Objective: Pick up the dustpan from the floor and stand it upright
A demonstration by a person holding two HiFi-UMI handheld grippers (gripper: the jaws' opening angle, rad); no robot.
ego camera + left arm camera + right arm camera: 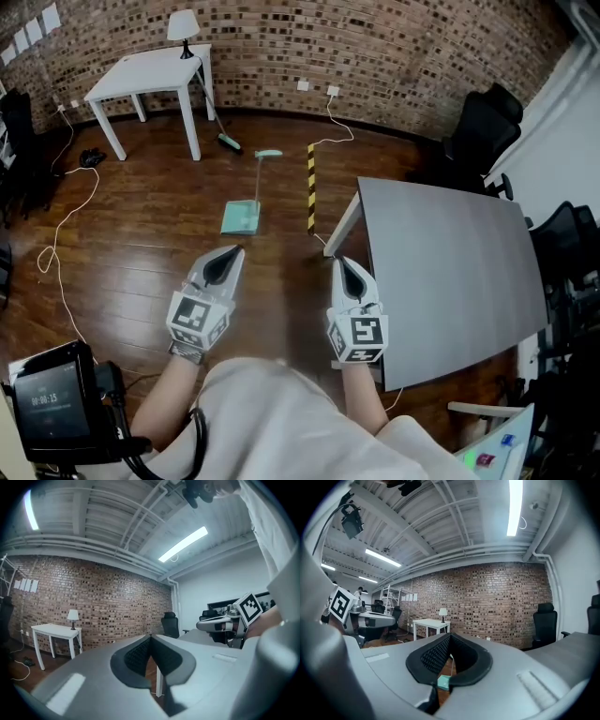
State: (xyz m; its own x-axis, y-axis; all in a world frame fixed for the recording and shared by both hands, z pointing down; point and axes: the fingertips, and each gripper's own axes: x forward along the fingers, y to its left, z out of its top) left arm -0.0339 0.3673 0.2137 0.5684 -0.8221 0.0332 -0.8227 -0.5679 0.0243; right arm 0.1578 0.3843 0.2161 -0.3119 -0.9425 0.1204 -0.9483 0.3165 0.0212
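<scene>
Both left claw (pixel 230 254) and right claw (pixel 342 263) are closed, empty; only head view shows the whole dustpan (pixel 241 218).

**Operator:** Which items are only partly visible?

**Technician:** In the right gripper view, the dustpan (pixel 444 682) shows only as a small teal patch. The right gripper (pixel 450 639) body hides the rest. In the head view, the print on the screen (pixel 52 401) at lower left is too small to read.

**Operator:** Any items cut by a frame edge?

**Technician:** Yes. The office chair (pixel 572 246) runs off the right edge of the head view.
</scene>
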